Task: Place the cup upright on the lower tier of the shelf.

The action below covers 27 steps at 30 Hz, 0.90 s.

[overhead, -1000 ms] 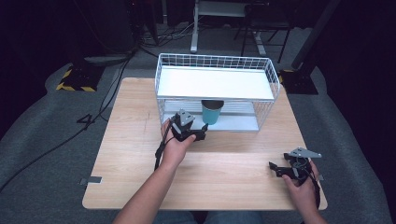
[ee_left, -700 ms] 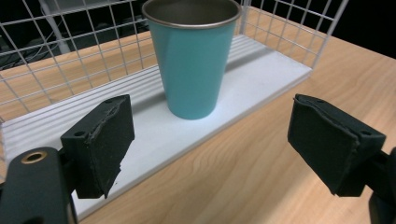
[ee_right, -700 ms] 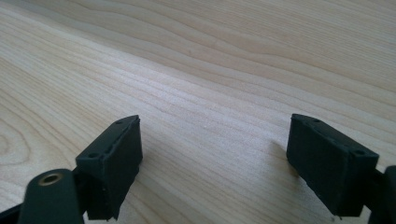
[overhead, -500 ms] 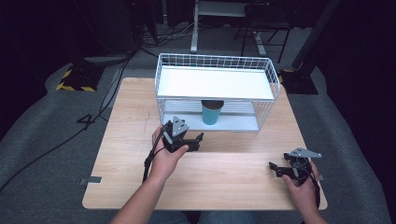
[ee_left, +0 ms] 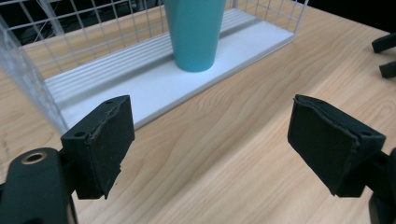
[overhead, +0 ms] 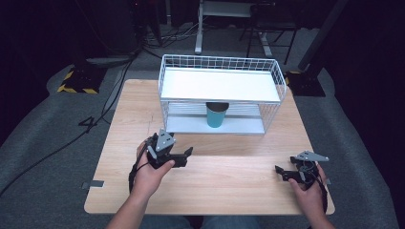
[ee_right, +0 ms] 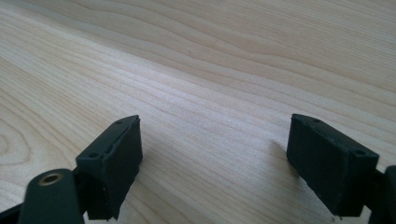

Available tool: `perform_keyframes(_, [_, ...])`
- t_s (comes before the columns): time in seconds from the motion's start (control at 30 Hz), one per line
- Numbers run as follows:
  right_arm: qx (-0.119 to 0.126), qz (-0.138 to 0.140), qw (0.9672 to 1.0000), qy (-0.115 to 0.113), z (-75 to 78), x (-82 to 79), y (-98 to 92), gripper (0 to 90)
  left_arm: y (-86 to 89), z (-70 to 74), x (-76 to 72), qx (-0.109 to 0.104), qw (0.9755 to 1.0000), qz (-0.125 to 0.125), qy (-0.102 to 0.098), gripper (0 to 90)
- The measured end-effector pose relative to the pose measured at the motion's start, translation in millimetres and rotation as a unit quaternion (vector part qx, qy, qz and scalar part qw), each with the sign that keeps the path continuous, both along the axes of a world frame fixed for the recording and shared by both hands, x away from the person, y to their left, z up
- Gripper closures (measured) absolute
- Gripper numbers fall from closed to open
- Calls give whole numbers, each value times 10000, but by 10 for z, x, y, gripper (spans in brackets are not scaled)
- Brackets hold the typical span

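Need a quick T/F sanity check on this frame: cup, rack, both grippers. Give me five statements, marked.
1. The teal cup stands upright on the rack's lower shelf. True.
2. The left gripper holds the cup. False: its jaws are open and empty, short of the rack, above the table.
3. The right gripper is open with nothing between its jaws. True.
4. The rack's top shelf carries a second cup. False: the top shelf is bare and white.
5. The right gripper is inside the rack. False: it sits near the table's front right corner, far from the rack.
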State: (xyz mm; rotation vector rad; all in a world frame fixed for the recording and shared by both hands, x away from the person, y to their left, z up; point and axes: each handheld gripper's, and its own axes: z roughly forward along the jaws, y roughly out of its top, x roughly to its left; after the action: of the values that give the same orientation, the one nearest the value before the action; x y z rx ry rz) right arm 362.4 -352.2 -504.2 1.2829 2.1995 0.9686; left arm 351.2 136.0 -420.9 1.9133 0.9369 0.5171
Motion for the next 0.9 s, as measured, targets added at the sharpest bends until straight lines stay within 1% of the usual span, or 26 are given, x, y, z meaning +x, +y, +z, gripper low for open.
perform_keyframes(0.1, [0, 0, 10000, -1, 0, 0, 0, 186, 149, -10, -81, 58, 10000, -22, 25, 155])
perform_keyframes(0.13, [0, 0, 10000, -1, 0, 0, 0, 186, 149, -10, -81, 58, 10000, -22, 25, 155])
perform_keyframes(0.17, [-1, 1, 10000, 0, 0, 0, 0, 186, 220, -21, -118, 87, 10000, -8, 32, 155])
perform_keyframes(0.3, [-1, 2, 10000, 0, 0, 0, 0, 186, 317, -56, -167, 132, 9999, 3, 44, 156])
perform_keyframes(0.4, [-1, 1, 10000, 2, 0, 0, 0, 186, 401, -107, -218, 156, 9998, 26, 84, 157])
perform_keyframes(0.47, [12, -3, 10000, 17, 1, 1, 1, 188, 488, -167, -270, 203, 9997, 79, 100, 155])
perform_keyframes(0.5, [12, -3, 10000, 17, 1, 1, 1, 188, 488, -167, -270, 203, 9997, 79, 100, 155])
perform_keyframes(0.57, [14, -23, 10000, 6, 1, 14, 13, 187, 587, -233, -308, 175, 9996, 140, 175, 155])
perform_keyframes(0.6, [14, -23, 10000, 6, 1, 14, 13, 187, 587, -233, -308, 175, 9996, 140, 175, 154])
perform_keyframes(0.63, [13, -25, 10000, 5, 1, 13, 14, 187, 647, -274, -314, 243, 9992, 215, 235, 154])
perform_keyframes(0.67, [13, -25, 10000, 5, 1, 13, 14, 187, 647, -274, -314, 243, 9992, 215, 235, 155])
perform_keyframes(0.7, [13, -25, 10000, 5, 1, 13, 14, 187, 673, -293, -320, 322, 9989, 233, 265, 155])
perform_keyframes(0.73, [11, -23, 10000, 6, 1, 13, 14, 184, 728, -341, -329, 397, 9983, 228, 355, 155])
perform_keyframes(0.8, [4, -6, 10000, 25, 1, 12, 18, 174, 781, -397, -330, 491, 9975, 190, 476, 155])
perform_keyframes(0.87, [3, -4, 10000, 25, 1, 12, 18, 174, 825, -454, -331, 626, 9962, 225, 556, 155])
perform_keyframes(0.9, [3, -4, 10000, 25, 1, 12, 18, 174, 825, -454, -331, 626, 9962, 225, 556, 155])
